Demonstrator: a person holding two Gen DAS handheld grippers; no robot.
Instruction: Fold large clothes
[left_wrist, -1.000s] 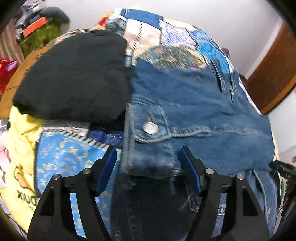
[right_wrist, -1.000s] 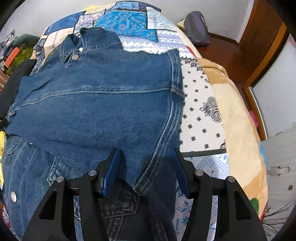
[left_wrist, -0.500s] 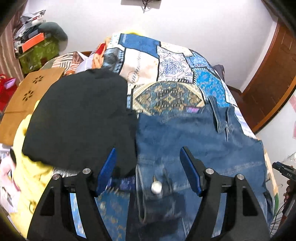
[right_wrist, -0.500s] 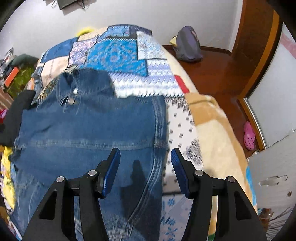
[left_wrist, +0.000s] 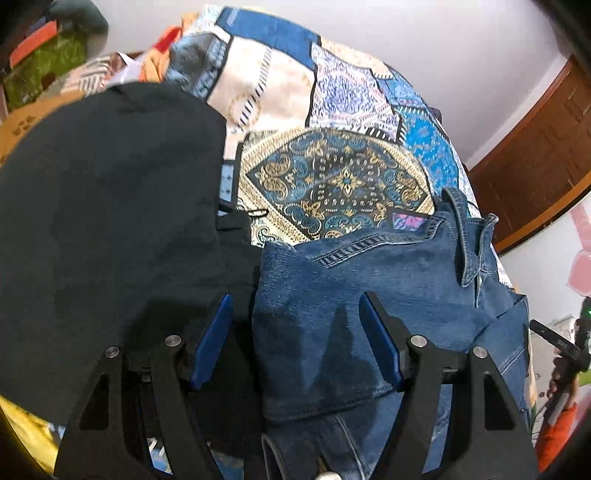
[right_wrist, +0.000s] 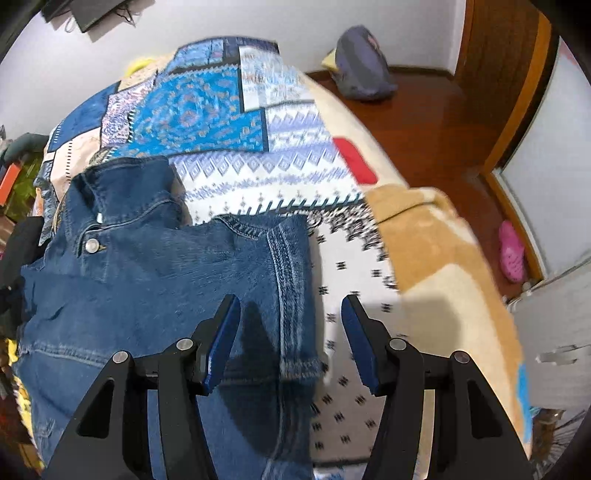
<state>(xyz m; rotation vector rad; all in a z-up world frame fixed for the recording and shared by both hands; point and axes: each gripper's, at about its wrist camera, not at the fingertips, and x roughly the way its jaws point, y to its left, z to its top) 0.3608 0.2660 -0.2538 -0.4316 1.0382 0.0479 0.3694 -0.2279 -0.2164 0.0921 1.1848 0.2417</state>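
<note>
The denim jacket is lying partly folded on the patchwork bedspread; more folding seems left. The left gripper and right gripper are hovering wide open, holding nothing.

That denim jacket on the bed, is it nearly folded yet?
Partly. The denim jacket already lies doubled over on the patchwork bedspread, sleeves tucked under. Nothing is in hand: the left gripper and right gripper hover open above it. Another fold probably remains.

No legible text anywhere; label on denim jacket collar too blurred.
</note>
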